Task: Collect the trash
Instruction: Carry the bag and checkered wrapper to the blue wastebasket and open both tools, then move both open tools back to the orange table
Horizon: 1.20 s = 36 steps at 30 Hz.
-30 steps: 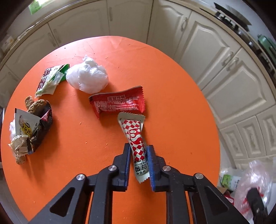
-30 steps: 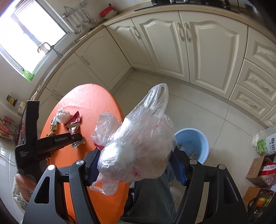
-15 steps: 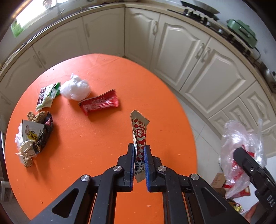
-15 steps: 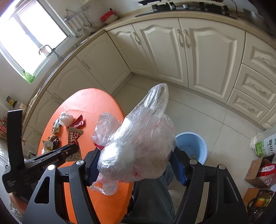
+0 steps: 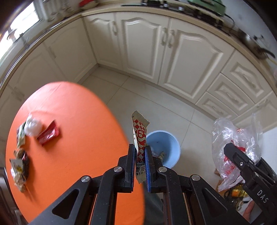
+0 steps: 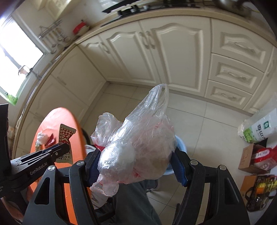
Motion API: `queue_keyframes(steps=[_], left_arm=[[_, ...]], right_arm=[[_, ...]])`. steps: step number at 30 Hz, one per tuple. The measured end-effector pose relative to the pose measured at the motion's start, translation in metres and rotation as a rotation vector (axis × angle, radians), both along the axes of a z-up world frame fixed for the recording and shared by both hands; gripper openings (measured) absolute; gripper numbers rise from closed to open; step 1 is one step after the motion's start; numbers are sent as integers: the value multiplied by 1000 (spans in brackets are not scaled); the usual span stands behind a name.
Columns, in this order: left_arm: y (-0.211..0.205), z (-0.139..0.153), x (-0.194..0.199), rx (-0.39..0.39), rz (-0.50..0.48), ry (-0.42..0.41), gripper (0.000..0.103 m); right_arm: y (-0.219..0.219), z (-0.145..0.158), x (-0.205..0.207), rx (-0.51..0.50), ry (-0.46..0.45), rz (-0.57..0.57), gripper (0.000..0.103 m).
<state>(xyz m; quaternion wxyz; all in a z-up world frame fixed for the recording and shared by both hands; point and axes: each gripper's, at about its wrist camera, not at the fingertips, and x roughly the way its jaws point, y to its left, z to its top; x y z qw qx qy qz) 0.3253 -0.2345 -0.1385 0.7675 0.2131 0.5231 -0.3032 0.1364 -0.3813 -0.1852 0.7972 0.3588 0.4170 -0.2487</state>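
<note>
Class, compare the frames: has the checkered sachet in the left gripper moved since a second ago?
Yes. The checkered sachet, clamped in the left gripper, left the orange table and now hangs beyond its edge, before the blue bin.

Cream cabinets (image 5: 173, 57); hob (image 6: 131, 9) on top, window (image 6: 15, 57) left, cardboard box (image 6: 249, 155) on floor right.

Red-white checkered wrapper (image 5: 139, 138), orange table (image 5: 72, 121), blue bucket (image 5: 170, 143)
</note>
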Motion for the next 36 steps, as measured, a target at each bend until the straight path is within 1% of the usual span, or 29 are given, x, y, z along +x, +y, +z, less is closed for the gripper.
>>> queue_keyframes(steps=[3, 6, 8, 9, 10, 11, 12, 16, 22, 24, 25, 27, 28, 30, 33, 36], left_arm=[[-33, -5, -5, 10, -55, -5, 7], [-61, -13, -6, 20, -115, -1, 10], [-75, -19, -5, 25, -140, -9, 21], [-80, -21, -5, 28, -149, -16, 40], [-85, -23, -4, 29, -152, -23, 63], [-88, -25, -4, 26, -150, -29, 69], [-89, -28, -4, 21, -152, -28, 69], [-91, -42, -3, 59, -146, -11, 69], [-88, -52, 5, 95, -117, -8, 69], [-84, -52, 9, 97, -105, -12, 69], [-83, -51, 9, 96, -100, -13, 69], [-78, -48, 13, 89, -86, -15, 69], [-75, -46, 14, 86, -79, -18, 69], [-69, -43, 18, 79, -61, -25, 69], [-59, -42, 19, 75, -36, -23, 69], [-50, -41, 19, 70, -21, -12, 69]], right_arm=[[-19, -6, -18, 11, 13, -54, 70], [-36, -16, -34, 28, 30, -104, 70], [-46, -23, -43, 40, 45, -126, 70], [-48, -26, -46, 46, 50, -134, 70], [-52, -30, -49, 54, 55, -144, 70], [-54, -32, -51, 61, 57, -149, 70], [-55, -35, -52, 66, 59, -153, 71], [-58, -44, -52, 80, 72, -157, 71], [-50, -55, -34, 101, 88, -115, 71], [-45, -53, -25, 97, 84, -90, 73], [-43, -49, -20, 96, 62, -70, 75], [-38, -43, -12, 123, 14, -45, 93], [-36, -39, -10, 131, -2, -48, 95], [-32, -30, -8, 109, -24, -55, 97], [-24, -26, -4, 57, 11, -42, 99], [-20, -31, -4, 75, 31, -38, 99]])
